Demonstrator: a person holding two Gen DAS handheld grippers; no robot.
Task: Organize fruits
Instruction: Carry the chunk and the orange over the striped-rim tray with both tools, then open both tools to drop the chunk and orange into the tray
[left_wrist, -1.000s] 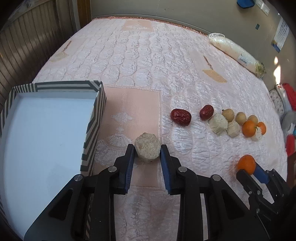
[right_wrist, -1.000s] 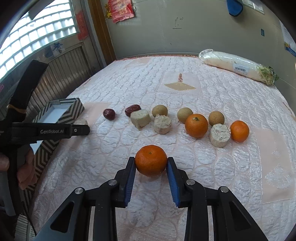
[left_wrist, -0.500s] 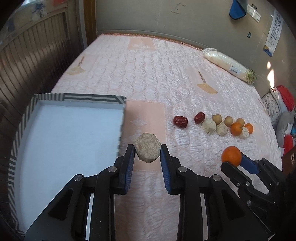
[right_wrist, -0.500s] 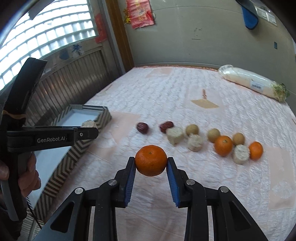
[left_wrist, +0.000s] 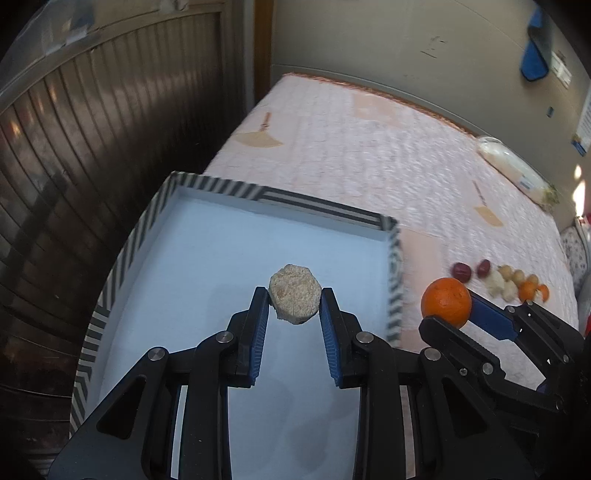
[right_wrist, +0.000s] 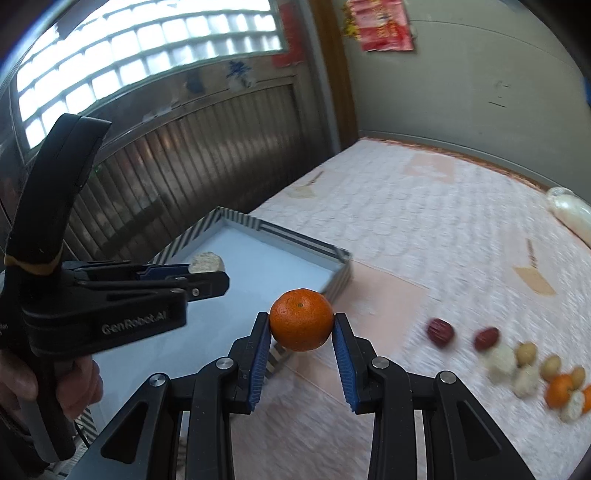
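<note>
My left gripper (left_wrist: 294, 308) clamped on pale beige hexagonal crumbly cake piece (left_wrist: 294, 298), held above white floor of shallow rectangular box with black-and-white striped rim (left_wrist: 325, 209); my right gripper (right_wrist: 301, 332) clamped on round orange tangerine (right_wrist: 301, 319), hanging over box's near right corner; box sits at left edge of pink quilted bedspread (right_wrist: 406, 206); remaining fruit row (right_wrist: 517, 365), two dark red dates plus beige and orange pieces, lies blurred far right on bedspread.

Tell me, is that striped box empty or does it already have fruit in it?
Empty, as far as shown: the striped box has a bare white floor. The beige piece hangs above it in the left gripper.
</note>
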